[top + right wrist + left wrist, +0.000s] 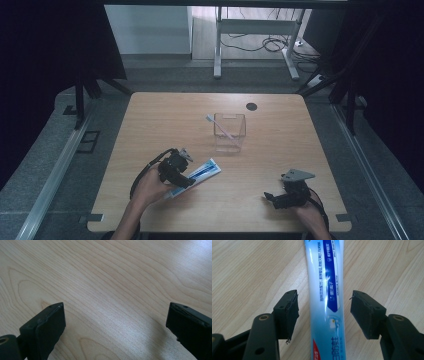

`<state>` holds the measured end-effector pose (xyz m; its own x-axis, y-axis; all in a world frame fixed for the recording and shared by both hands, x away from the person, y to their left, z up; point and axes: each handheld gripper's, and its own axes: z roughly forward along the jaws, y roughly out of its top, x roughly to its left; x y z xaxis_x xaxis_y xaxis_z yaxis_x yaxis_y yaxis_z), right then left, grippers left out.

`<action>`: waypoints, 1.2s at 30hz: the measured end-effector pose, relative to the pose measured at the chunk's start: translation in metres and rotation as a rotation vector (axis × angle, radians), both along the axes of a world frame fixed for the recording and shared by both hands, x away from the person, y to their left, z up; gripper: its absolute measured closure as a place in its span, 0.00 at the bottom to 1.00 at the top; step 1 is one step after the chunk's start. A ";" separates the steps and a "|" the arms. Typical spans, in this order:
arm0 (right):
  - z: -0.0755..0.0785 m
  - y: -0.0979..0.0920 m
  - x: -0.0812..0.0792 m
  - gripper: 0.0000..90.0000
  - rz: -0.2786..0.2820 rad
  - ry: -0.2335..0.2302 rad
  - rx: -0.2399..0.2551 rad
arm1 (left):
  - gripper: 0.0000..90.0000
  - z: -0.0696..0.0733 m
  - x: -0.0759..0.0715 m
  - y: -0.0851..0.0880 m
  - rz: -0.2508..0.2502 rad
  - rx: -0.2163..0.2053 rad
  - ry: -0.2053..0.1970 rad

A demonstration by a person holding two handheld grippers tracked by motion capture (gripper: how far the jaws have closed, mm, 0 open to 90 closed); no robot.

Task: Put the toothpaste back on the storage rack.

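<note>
A white and blue toothpaste tube [204,171] lies flat on the wooden table [280,150], near the front left. My left gripper [186,177] is low over it. In the left gripper view the tube [325,287] runs between the two black jaws of the left gripper [324,312], with a gap of bare wood on each side, so the pads do not touch it. My right gripper [270,197] rests near the front right edge. Its jaws [115,322] stand wide apart over bare wood with nothing between them.
A clear square container [241,135] stands at the table's middle with a toothbrush [220,126] leaning in it, its head sticking out to the upper left. A black round cap [251,106] sits in the tabletop behind it. Desk legs and cables lie on the floor beyond.
</note>
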<state>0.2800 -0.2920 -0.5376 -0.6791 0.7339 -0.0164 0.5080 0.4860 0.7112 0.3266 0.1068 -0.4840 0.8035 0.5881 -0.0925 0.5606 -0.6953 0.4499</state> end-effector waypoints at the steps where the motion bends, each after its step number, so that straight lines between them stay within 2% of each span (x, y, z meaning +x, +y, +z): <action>1: 0.000 0.000 0.000 0.02 0.000 0.000 0.000 | 0.43 0.000 0.000 0.000 0.000 0.000 0.000; 5: 0.000 -0.001 0.000 0.02 -0.002 0.001 0.005 | 0.43 -0.003 0.007 -0.010 0.000 0.050 0.040; 6: 0.000 -0.001 0.000 0.02 -0.002 0.001 0.005 | 0.43 -0.003 0.007 -0.010 0.000 0.050 0.040; 10: 0.000 0.000 0.000 0.02 0.000 0.001 0.005 | 0.43 -0.008 0.013 -0.018 0.008 0.067 0.085; 11: 0.000 0.000 0.000 0.02 0.000 0.002 0.005 | 0.43 -0.008 0.013 -0.018 0.008 0.067 0.085; 12: 0.000 0.000 0.000 0.02 -0.001 0.002 0.005 | 0.42 -0.009 0.016 -0.018 -0.015 0.091 0.091; 16: 0.000 -0.001 0.000 0.02 -0.002 0.004 0.005 | 0.41 -0.014 0.019 -0.022 -0.023 0.103 0.105; 21: -0.001 -0.001 0.000 0.03 -0.001 0.006 0.002 | 0.46 -0.020 0.020 -0.026 -0.024 0.135 0.102; 33: 0.000 -0.003 0.000 0.03 -0.008 0.000 0.000 | 0.63 -0.018 0.018 -0.028 -0.008 0.127 0.110; 35: 0.000 -0.003 0.000 0.03 -0.009 0.002 -0.004 | 0.72 -0.015 0.017 -0.026 0.004 0.117 0.106; 36: 0.000 -0.003 0.000 0.03 -0.008 0.003 -0.004 | 0.73 -0.015 0.016 -0.027 0.016 0.106 0.102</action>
<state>0.2803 -0.2946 -0.5379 -0.6734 0.7391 -0.0177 0.5136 0.4849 0.7079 0.3422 0.0803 -0.4990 0.7835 0.6116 -0.1099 0.6112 -0.7264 0.3144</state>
